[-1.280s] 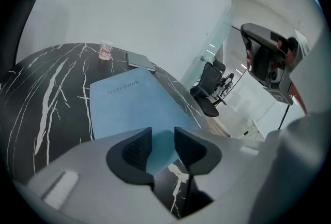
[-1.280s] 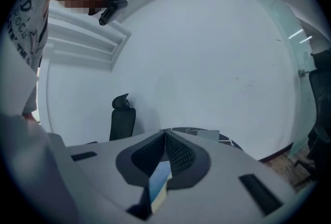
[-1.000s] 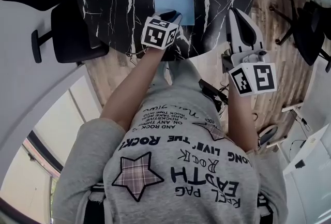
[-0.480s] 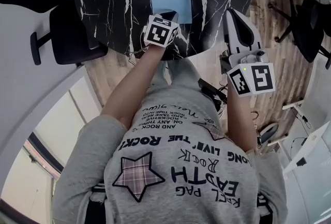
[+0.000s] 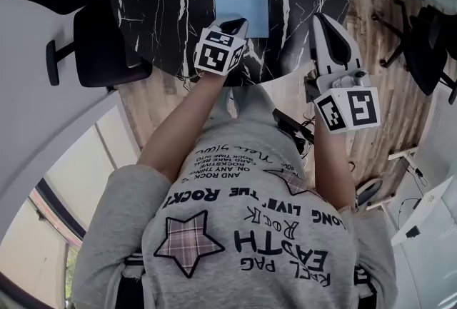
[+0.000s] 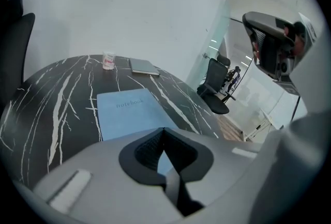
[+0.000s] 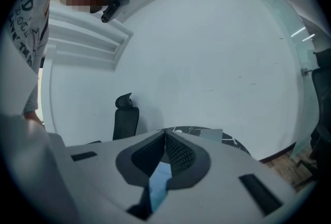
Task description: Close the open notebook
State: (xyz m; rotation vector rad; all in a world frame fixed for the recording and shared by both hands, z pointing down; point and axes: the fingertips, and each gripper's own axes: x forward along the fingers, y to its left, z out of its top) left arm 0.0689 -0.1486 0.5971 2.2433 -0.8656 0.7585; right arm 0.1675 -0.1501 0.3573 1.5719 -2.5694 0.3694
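Observation:
The light blue notebook (image 5: 241, 2) lies closed and flat on the black marble table (image 5: 157, 8), cover up. In the left gripper view the notebook (image 6: 132, 112) shows its title just beyond the jaws. My left gripper (image 5: 235, 22) hovers over the notebook's near edge, pointing down at it, jaws shut with nothing between them (image 6: 164, 130). My right gripper (image 5: 321, 17) hangs to the right of the notebook near the table's rim, held almost level. Its jaws meet at the tips (image 7: 165, 132) and hold nothing.
A small white cup (image 6: 108, 60) and a grey closed book (image 6: 144, 66) sit at the table's far side. A black office chair (image 5: 100, 43) stands left of the table, with more chairs (image 5: 428, 36) on the wooden floor at the right.
My left gripper has shifted a little over the notebook's near edge and its jaws have drawn together. The notebook and my right gripper stay where they were.

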